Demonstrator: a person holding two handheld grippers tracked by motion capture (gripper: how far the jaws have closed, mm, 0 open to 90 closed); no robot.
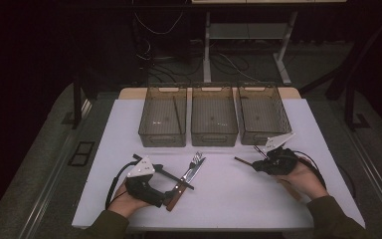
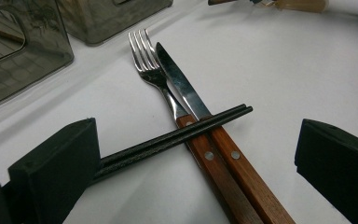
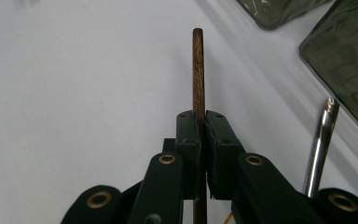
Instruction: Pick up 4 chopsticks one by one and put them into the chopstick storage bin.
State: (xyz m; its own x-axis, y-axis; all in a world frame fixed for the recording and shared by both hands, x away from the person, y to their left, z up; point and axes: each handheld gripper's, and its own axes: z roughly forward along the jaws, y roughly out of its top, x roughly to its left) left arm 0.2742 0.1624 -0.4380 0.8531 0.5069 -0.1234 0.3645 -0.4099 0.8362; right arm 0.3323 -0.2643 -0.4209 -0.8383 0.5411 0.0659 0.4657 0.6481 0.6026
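Right gripper [image 3: 200, 126] pinching brown stick [image 3: 198, 70] lengthwise, low over table, near right bin [image 1: 263, 119] — likely for sorting. Left gripper [image 2: 186, 154] spread, straddling black chopsticks [image 2: 177, 135] lying across fork [image 2: 151, 70] and knife [image 2: 182, 86], near-left; ready to grab.

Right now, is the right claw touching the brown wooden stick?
Touching. In the right gripper view, the right claw has both jaws closed flat against the wooden stick, which sticks out beyond them with no gap visible.

dim room, dark surroundings; the white table [image 1: 229, 194] is evenly lit, with soft shadows and slight grain.
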